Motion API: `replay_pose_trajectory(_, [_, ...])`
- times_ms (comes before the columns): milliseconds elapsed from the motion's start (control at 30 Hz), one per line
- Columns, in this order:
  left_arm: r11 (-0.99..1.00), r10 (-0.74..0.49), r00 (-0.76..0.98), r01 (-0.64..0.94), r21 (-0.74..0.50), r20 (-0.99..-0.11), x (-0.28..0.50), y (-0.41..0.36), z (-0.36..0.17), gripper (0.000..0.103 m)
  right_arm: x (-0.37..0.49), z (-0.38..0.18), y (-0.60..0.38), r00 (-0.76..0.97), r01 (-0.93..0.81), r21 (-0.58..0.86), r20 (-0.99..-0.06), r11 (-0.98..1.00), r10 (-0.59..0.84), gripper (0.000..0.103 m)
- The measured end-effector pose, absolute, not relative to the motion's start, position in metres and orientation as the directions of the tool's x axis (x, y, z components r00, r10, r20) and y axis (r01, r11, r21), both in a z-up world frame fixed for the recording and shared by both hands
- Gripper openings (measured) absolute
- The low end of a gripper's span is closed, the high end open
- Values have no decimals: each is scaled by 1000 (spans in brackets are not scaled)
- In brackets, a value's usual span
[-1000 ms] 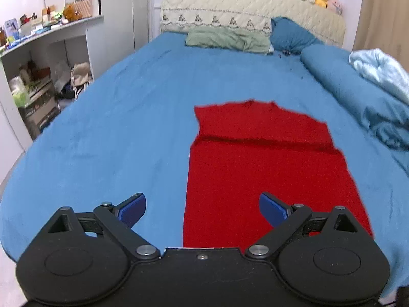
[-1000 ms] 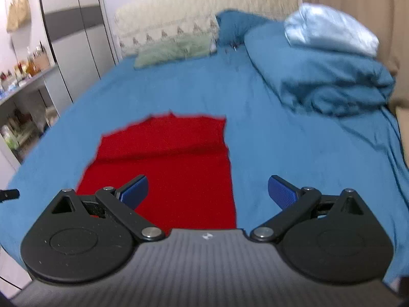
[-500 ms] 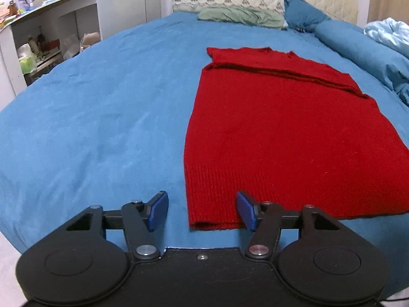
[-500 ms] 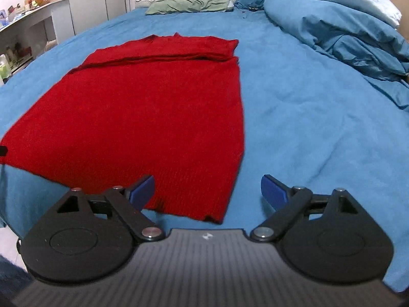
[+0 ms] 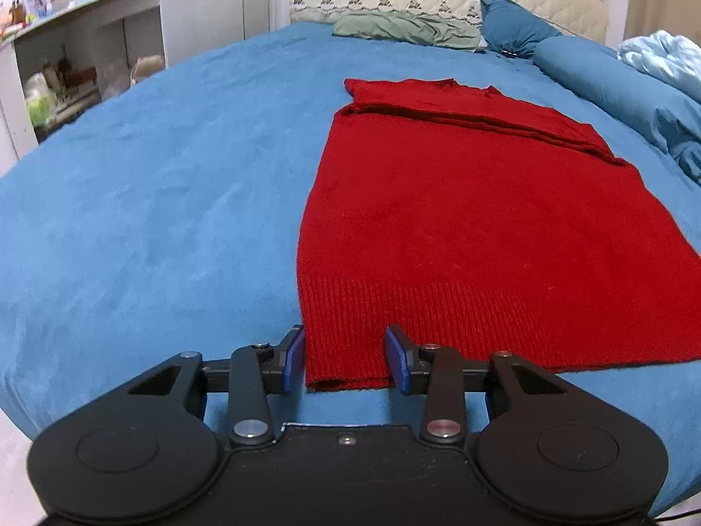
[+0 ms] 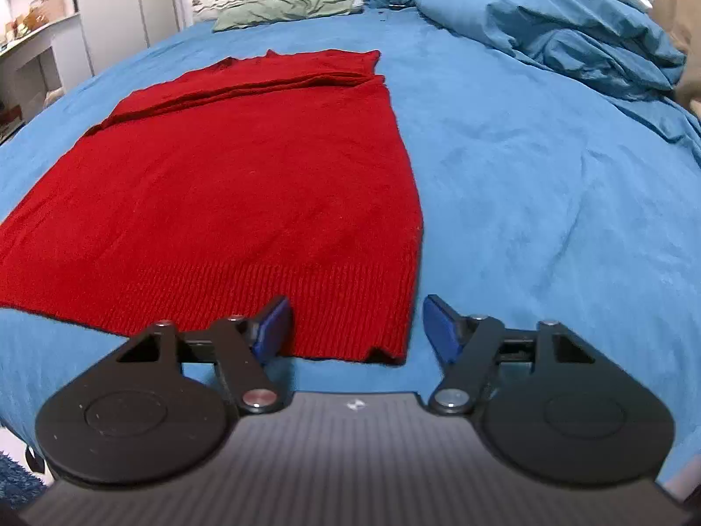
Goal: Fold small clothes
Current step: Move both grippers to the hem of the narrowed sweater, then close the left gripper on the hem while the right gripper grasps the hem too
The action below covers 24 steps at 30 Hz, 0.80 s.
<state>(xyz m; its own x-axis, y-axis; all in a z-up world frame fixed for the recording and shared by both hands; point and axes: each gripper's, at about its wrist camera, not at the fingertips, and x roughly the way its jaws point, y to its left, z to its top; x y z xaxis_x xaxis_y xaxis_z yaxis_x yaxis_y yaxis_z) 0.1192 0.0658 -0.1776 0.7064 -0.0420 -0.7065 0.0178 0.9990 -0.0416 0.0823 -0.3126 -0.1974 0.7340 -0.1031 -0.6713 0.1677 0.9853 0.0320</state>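
Note:
A red knit sweater (image 5: 482,228) lies flat on the blue bed, sleeves folded across its far end, ribbed hem nearest me. My left gripper (image 5: 345,357) is open, low over the bed, its blue fingers straddling the hem's left corner. The sweater also shows in the right wrist view (image 6: 245,193). My right gripper (image 6: 355,322) is open, its fingers either side of the hem's right corner. Neither gripper has closed on the cloth.
The blue bedsheet (image 5: 153,219) surrounds the sweater. A rolled blue duvet (image 6: 569,30) lies along the right side. A green pillow (image 5: 407,28) and blue pillow (image 5: 512,28) sit by the headboard. A white shelf unit (image 5: 83,57) stands left of the bed.
Both grippers came down and forward to the sweater's hem corners. The left gripper's fingers have narrowed around the left corner; the right stays wide.

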Motion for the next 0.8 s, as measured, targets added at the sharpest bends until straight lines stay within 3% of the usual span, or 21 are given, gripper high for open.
replay_pose_trajectory(167, [995, -79, 685, 14, -96, -724, 123, 72, -177, 37, 80, -196, -312, 733, 207, 69, -671, 976, -109, 69])
replay_pose_trajectory(233, [992, -94, 676, 6, -122, -731, 123, 75, -175, 22, 80, -194, -312, 729, 219, 74, -675, 973, -114, 64])
replay_pose_trajectory(333, [991, -103, 668, 2, -137, -737, 124, 78, -174, 10, 81, -194, -312, 728, 230, 89, -676, 969, -110, 49])
replay_pose_trajectory(533, [995, -93, 676, 31, -97, -731, 123, 75, -168, 6, 82, -196, -307, 738, 205, 57, -665, 977, -116, 25])
replay_pose_trajectory(800, [993, -95, 703, 16, -118, -705, 124, 77, -144, 5, 83, -173, -313, 756, 217, 143, -651, 966, -73, 22])
